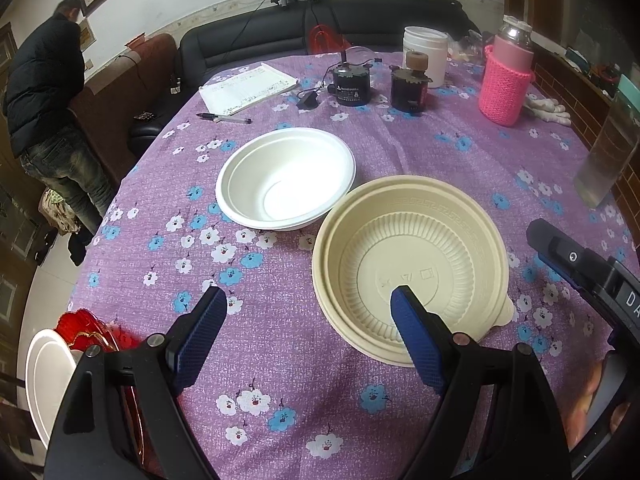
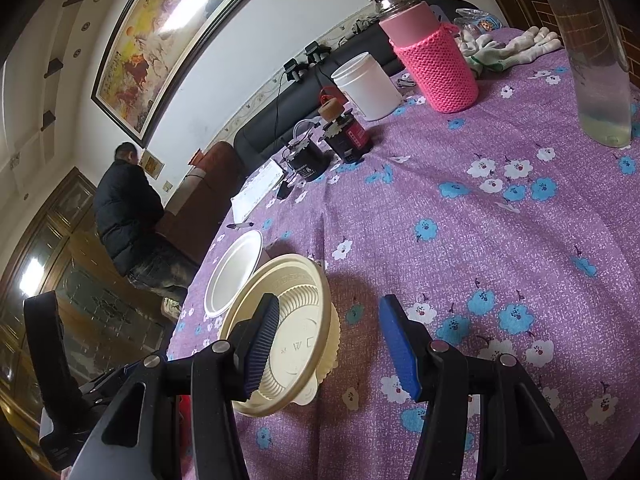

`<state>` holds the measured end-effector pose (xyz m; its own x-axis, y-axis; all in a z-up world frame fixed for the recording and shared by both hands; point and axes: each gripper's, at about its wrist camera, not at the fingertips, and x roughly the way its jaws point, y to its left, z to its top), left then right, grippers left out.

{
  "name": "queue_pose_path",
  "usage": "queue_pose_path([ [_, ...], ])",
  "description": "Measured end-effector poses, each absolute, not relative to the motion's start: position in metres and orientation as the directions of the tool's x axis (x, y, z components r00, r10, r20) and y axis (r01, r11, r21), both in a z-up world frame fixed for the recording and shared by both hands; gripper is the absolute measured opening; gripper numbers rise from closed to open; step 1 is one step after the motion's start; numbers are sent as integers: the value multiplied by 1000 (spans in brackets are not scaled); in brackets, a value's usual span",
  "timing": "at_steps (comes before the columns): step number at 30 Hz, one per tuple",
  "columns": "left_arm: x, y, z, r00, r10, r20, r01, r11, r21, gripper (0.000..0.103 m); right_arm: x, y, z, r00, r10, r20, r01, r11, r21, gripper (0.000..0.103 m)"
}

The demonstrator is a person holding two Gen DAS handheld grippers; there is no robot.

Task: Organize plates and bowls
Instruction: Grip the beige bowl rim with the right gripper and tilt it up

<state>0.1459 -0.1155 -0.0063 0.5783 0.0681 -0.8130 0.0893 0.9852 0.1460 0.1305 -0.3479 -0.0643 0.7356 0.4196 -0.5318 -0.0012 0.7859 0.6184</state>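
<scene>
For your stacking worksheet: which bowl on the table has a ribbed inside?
The beige bowl, nearest the grippers; the white bowl beyond it is smooth.

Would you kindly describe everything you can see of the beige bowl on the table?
The beige bowl looks like thin plastic, round, with a ribbed inner wall, a patterned band below the rim, faint moulded marks on its flat bottom and a small tab on the rim. It stands upright and empty on the purple floral tablecloth, just beside the white bowl; whether they touch is unclear. No gripper pad presses on it.
</scene>
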Motion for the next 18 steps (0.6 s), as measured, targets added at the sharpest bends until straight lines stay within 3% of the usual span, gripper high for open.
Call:
queue_pose_path([
  [18, 154, -113, -11, 568, 52, -821, 91, 988, 126, 85, 135, -347, -72, 717, 435, -545, 9, 776, 631, 55],
])
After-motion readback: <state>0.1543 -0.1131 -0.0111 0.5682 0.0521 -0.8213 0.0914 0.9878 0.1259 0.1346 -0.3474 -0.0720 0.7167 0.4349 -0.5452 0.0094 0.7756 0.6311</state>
